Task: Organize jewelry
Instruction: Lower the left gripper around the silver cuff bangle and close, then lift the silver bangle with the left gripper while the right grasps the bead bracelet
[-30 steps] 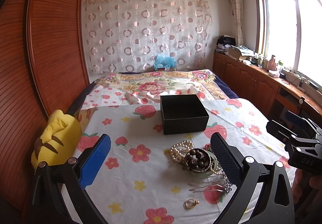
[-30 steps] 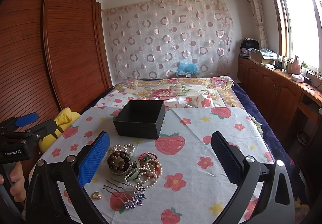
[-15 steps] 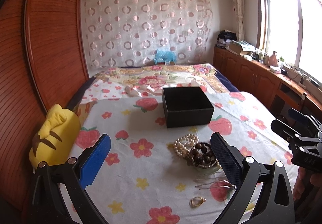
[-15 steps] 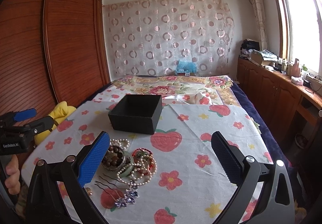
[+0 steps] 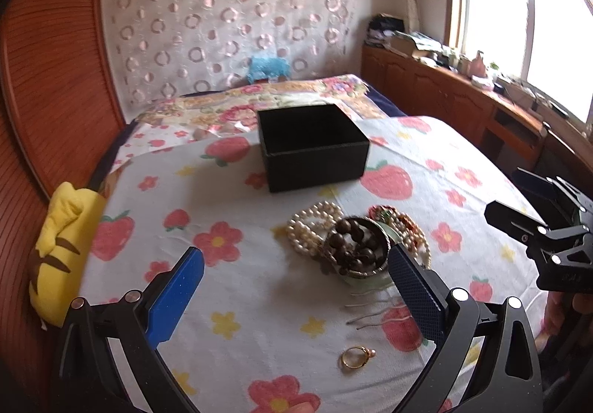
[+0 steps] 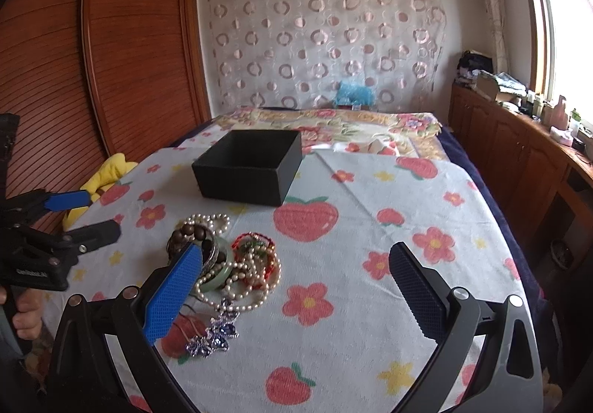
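**Both tools hovering open over a jewelry pile on a floral-covered tabletop**

The left tool is hovering low in the frame with its two fingers spread wide, gripping nothing; its blue pad is sitting at lower left and its dark pad at lower right, the latter overlapping the near edge of the jewelry pile. The right tool is likewise standing wide open and empty, with its blue finger lying in front of the pile at lower left of its view.

The pile is resting at the centre of the strawberry-and-flower cloth. In it, a pearl strand is lying against a dark wooden bead bracelet, which is sitting on a pale green bangle. A red beaded piece is lying just beside these, to the right in the right wrist view. A gold ring is lying apart from the pile, nearer the camera, and a metal hair comb is lying between ring and pile. A blue crystal brooch is showing at the near end of the pile in the right wrist view.

An open black box is standing behind the pile, above centre, well apart from both tools. A yellow plush toy is lying at the left edge of the cloth.
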The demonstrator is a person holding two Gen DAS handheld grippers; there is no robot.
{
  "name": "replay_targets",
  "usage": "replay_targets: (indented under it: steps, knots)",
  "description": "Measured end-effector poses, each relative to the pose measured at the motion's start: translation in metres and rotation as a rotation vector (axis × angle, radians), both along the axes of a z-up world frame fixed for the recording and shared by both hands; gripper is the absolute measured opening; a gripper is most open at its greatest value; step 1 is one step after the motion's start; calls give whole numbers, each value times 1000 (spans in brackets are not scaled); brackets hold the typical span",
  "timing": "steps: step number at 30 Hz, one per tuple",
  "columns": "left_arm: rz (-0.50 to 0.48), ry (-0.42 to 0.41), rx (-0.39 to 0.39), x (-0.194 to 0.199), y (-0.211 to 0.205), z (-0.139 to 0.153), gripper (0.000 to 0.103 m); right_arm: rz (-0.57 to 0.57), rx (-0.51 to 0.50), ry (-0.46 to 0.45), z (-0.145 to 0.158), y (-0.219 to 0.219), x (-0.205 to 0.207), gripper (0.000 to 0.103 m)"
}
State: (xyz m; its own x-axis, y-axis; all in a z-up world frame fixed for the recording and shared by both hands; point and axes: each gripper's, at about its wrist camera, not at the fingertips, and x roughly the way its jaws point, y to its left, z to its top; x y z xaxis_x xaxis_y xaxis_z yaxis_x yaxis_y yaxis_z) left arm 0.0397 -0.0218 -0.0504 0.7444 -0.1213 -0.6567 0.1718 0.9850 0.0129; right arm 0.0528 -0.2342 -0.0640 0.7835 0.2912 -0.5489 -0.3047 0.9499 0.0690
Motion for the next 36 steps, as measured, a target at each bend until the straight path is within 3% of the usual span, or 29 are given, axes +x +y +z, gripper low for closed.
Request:
replay_targets:
  steps: [10,13,22,34,36]
  knots:
    - [-128,61,54,20,-23,-27,96,32,-9,39,-6,-6,-1,101]
    - [-159,88,84,26,-32,-36,84,43,-12,53,-10,-8,0,101]
    - [-227,142,120,39,-47,-50,65,44,-5,66,-15,-11,2,101]
    - [-253,151,106,44,-49,-53,58,50,-2,75,-17,-12,3,101]
    - [-246,139,88,41,-45,-50,58,63,-9,80,-19,-10,4,93]
